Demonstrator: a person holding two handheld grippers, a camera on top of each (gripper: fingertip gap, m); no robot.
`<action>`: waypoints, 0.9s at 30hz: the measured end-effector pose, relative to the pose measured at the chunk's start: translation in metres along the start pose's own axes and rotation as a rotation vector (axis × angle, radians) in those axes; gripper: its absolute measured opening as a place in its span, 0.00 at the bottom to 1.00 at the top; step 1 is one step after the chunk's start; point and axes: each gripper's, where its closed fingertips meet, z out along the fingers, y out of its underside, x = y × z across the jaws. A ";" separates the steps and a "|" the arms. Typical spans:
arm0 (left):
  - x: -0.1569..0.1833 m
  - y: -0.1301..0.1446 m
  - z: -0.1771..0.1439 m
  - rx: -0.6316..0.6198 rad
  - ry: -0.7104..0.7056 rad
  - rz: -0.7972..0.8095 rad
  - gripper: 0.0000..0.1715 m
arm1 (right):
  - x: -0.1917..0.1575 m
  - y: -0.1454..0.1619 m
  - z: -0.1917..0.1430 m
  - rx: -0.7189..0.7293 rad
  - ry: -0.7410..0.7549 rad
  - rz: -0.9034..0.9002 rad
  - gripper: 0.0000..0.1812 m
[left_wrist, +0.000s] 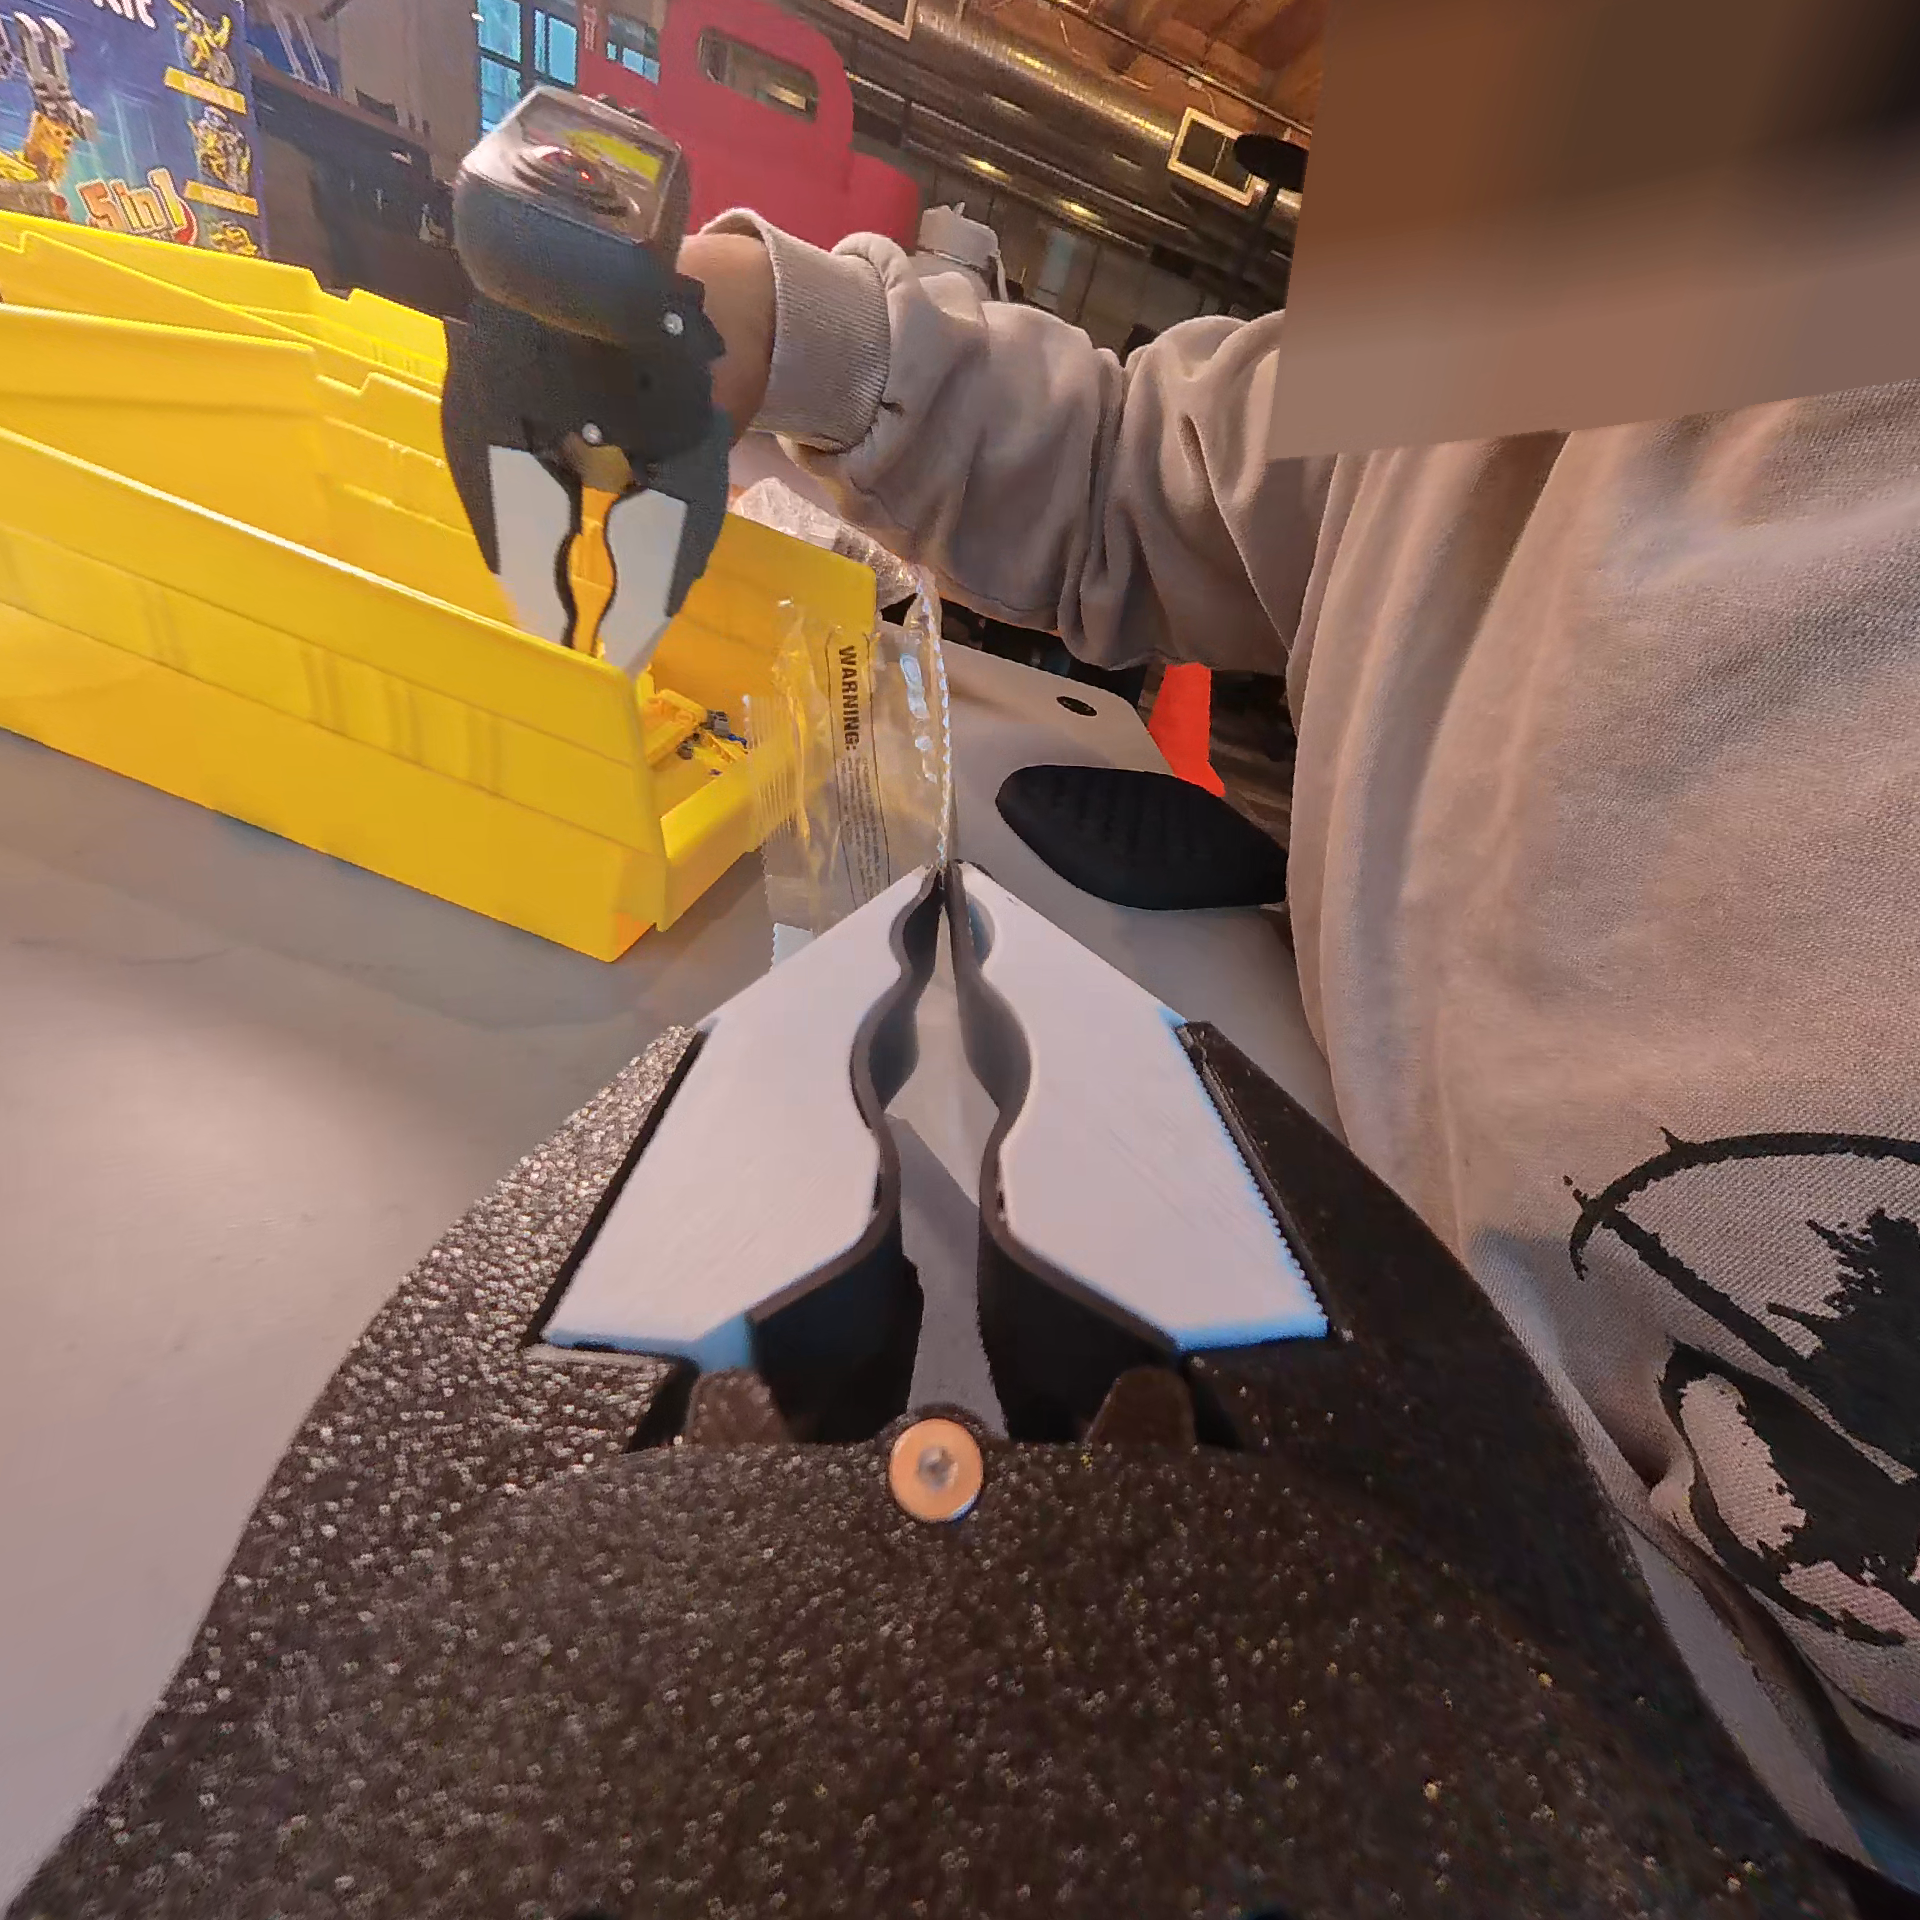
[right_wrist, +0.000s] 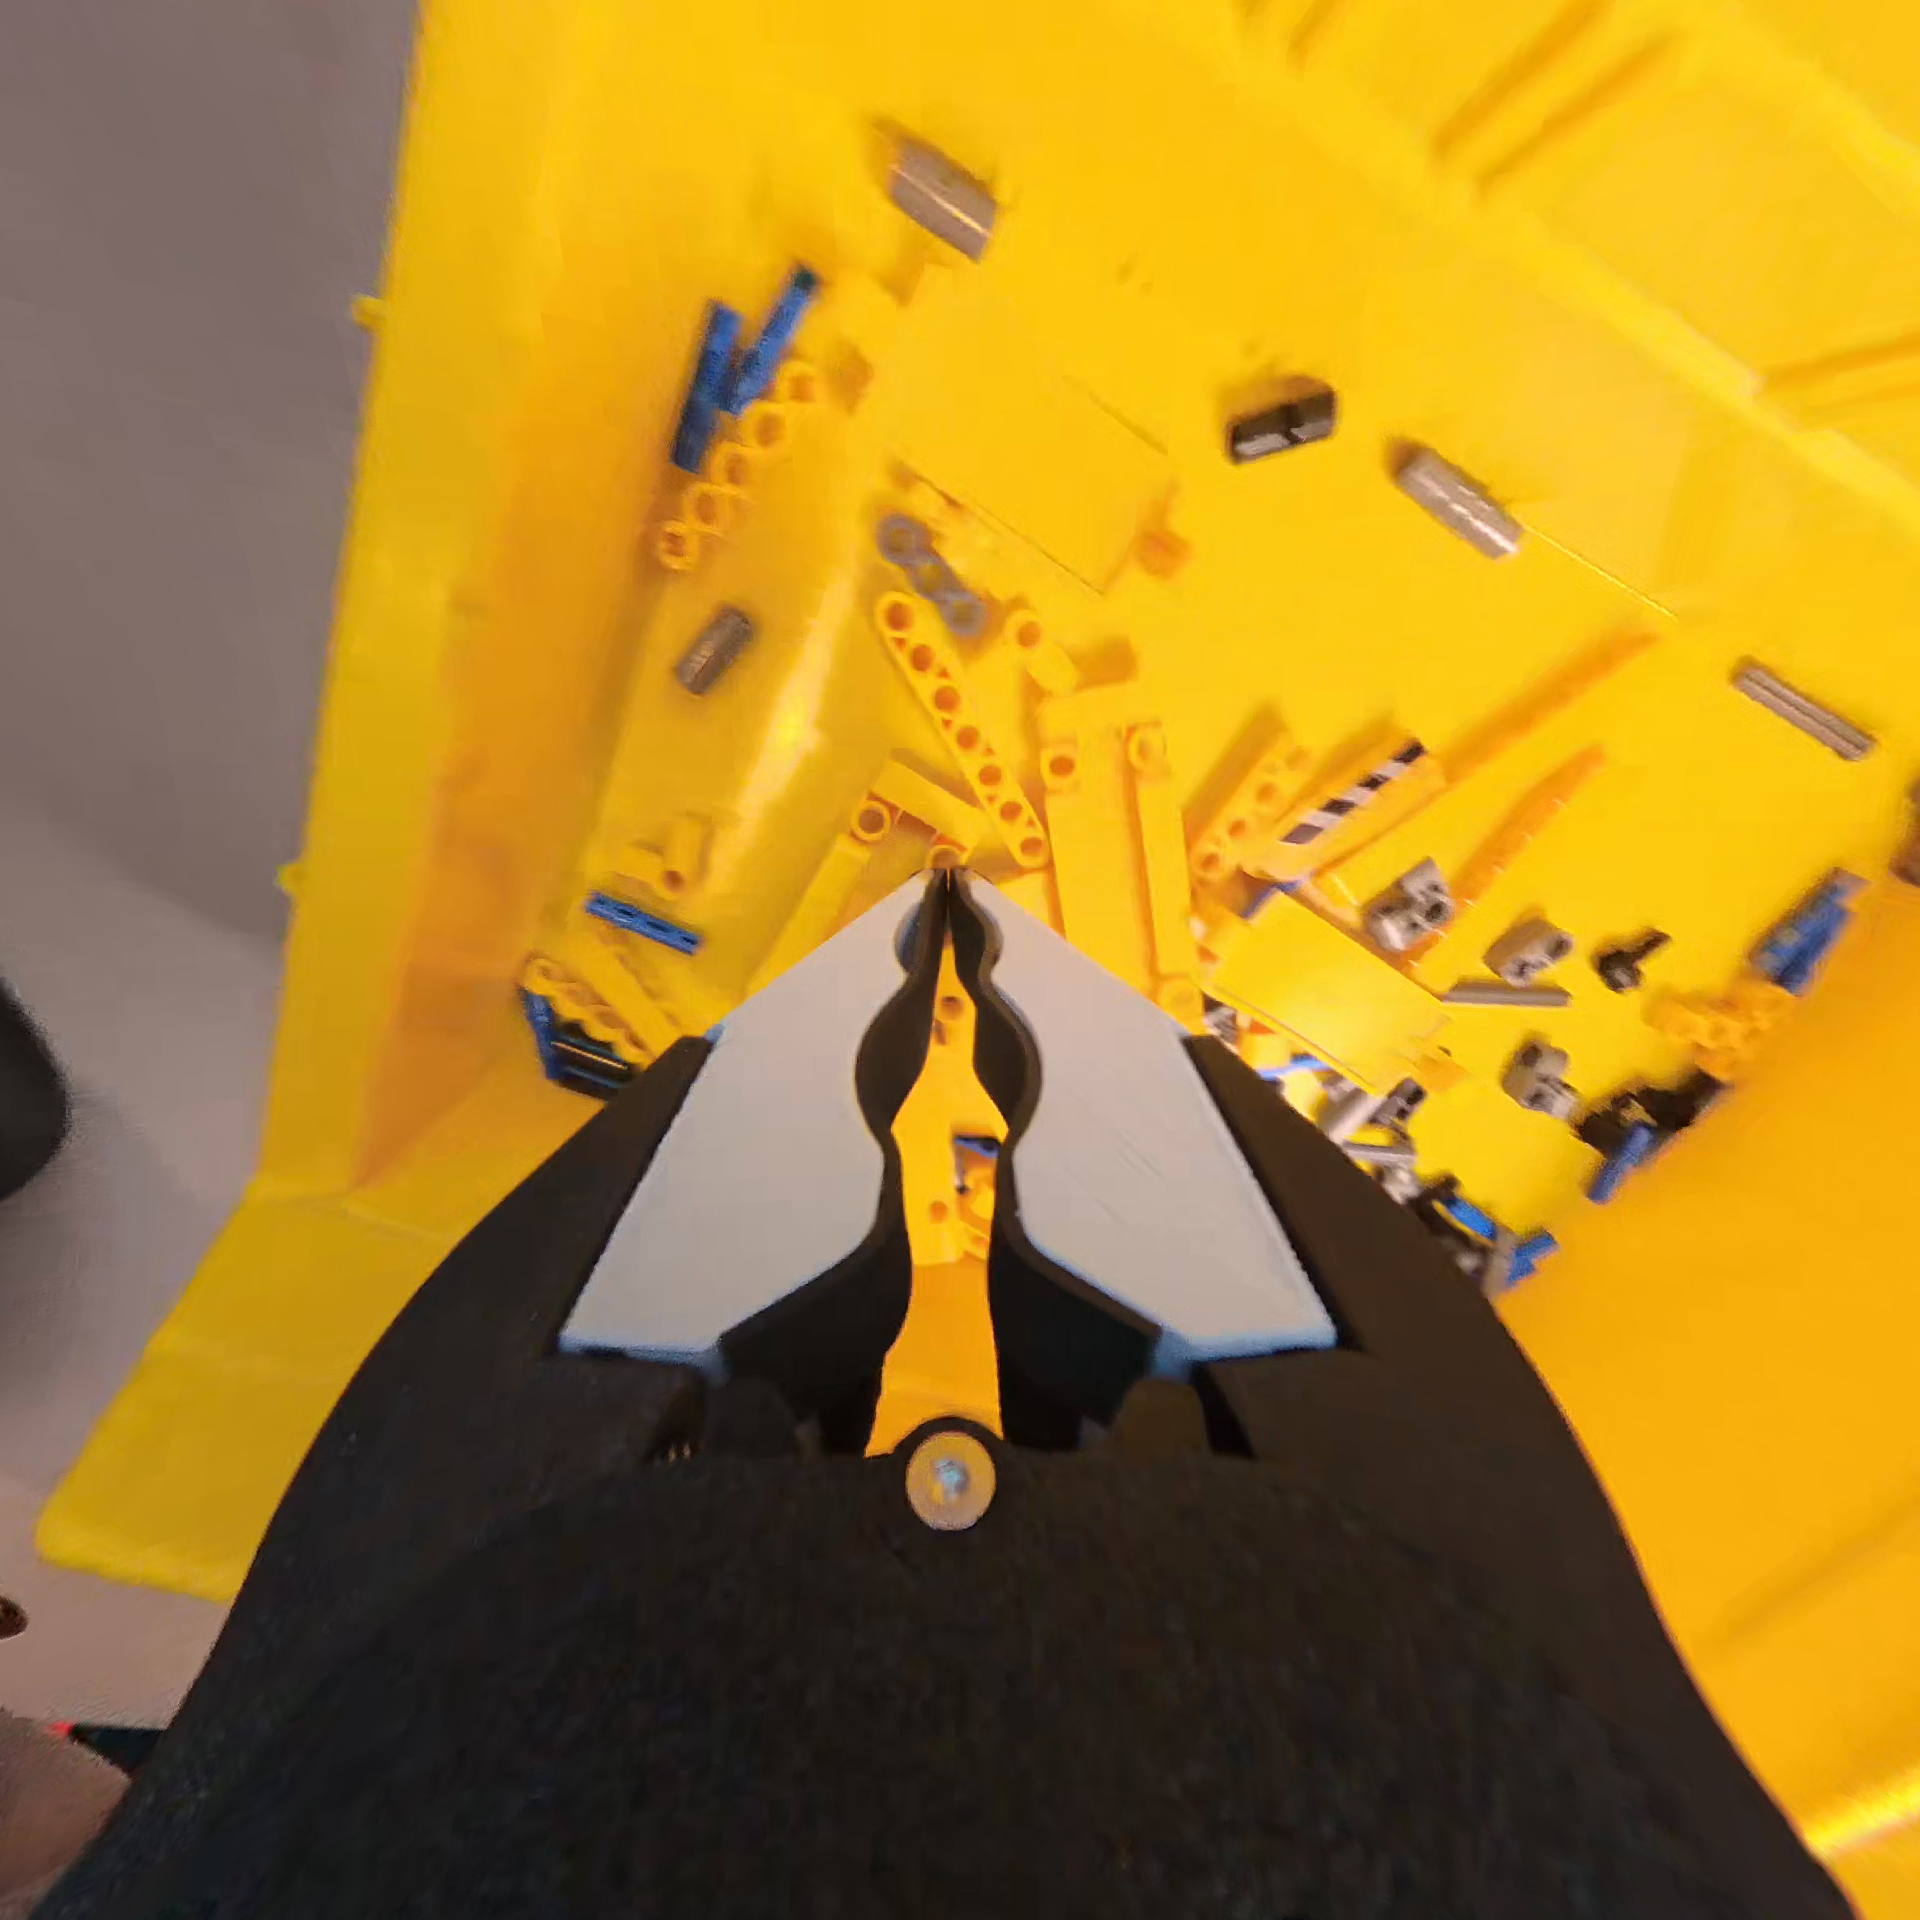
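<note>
My left gripper (left_wrist: 945, 875) is shut on the edge of a clear plastic bag (left_wrist: 868, 769) with printed text, which it holds upright just above the grey table (left_wrist: 260, 1039). The bag hangs next to the near end of a yellow plastic bin (left_wrist: 343, 707). My right gripper (right_wrist: 948, 881) is shut, and nothing shows between its tips. It points down into the yellow bin (right_wrist: 1351, 623), just over a heap of yellow, blue and grey building-toy parts (right_wrist: 966, 738). In the left wrist view the right gripper (left_wrist: 601, 639) has its tips dipped behind the bin's wall.
A black oval pad (left_wrist: 1132, 847) lies on the table right of the bag. An orange cone (left_wrist: 1184, 727) stands behind it. A colourful printed box (left_wrist: 125, 114) stands behind the bin. The person's grey sweatshirt (left_wrist: 1558, 831) fills the right side. The grippers' ends are close to 25 centimeters from one another.
</note>
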 end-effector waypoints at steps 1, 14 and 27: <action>0.000 0.000 0.000 0.001 -0.001 0.000 0.00 | 0.013 0.004 -0.003 -0.001 0.040 0.010 0.00; 0.006 0.000 0.001 -0.004 0.029 0.012 0.00 | -0.003 -0.009 0.001 0.036 -0.021 -0.018 0.19; 0.008 -0.001 0.003 -0.033 -0.002 0.074 0.00 | -0.039 -0.037 0.011 0.077 -0.051 -0.014 0.10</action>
